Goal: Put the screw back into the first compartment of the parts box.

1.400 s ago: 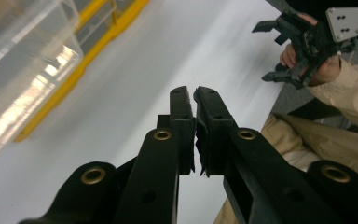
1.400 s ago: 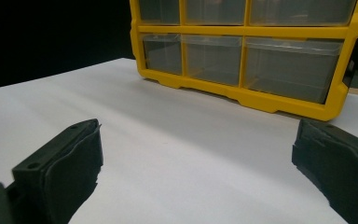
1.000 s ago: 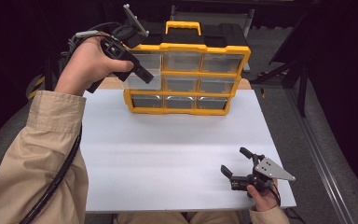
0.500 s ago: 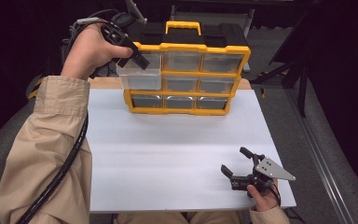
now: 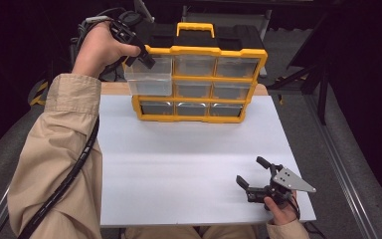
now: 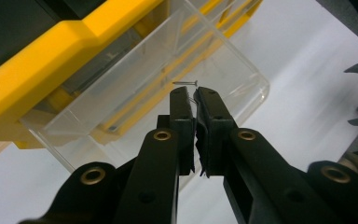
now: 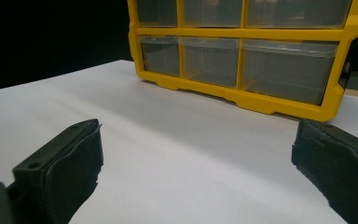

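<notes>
Even overhead light falls on the white table [image 5: 189, 149], which reads bright with a soft sheen across its middle; the surround is near black. In the high view the organizer [image 5: 199, 79] casts only a thin shadow at its base; detail is soft. In the left gripper view the clear drawer [image 6: 168, 84] shows pale glare on its walls; the near jaws are sharp. In the right gripper view the jaws blur at the bottom corners; the organizer stays crisp.
</notes>
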`<state>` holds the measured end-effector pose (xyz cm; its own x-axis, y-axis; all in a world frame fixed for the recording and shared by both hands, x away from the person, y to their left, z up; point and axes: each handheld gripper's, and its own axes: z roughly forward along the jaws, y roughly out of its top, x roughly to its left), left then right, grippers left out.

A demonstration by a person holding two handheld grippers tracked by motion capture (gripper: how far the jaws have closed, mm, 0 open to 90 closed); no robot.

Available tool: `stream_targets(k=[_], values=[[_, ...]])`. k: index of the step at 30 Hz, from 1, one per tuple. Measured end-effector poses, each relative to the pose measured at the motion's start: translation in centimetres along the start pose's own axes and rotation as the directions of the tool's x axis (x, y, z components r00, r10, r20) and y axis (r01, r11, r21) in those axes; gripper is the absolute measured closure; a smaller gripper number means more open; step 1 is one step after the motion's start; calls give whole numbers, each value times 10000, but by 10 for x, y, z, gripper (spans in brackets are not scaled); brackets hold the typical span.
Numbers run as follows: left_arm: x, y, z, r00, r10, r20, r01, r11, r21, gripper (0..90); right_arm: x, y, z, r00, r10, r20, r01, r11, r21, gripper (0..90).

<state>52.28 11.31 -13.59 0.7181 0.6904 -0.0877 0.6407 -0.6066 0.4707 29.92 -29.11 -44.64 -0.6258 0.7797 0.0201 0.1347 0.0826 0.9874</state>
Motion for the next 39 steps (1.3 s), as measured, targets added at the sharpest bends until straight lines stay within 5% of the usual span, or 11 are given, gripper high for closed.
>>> stream_targets(k=[10,19,31,39], values=[[7,5,9,9999,-167,-12,167,9999,-3,851,-1,0,0,10000,-23,16,23,10000,8,23],[10,3,6,9993,-365,109,371,9977,-566,760,0,0,-1,10000,71,17,-71,10000,-43,23],[-7,-15,-16,9963,-264,820,317,9975,-636,616,0,0,-1,10000,43,52,-43,10000,-30,23],[-22,-36,-19,9908,197,1337,-85,9964,-838,503,0,0,-1,10000,-61,67,61,10000,-5,23]])
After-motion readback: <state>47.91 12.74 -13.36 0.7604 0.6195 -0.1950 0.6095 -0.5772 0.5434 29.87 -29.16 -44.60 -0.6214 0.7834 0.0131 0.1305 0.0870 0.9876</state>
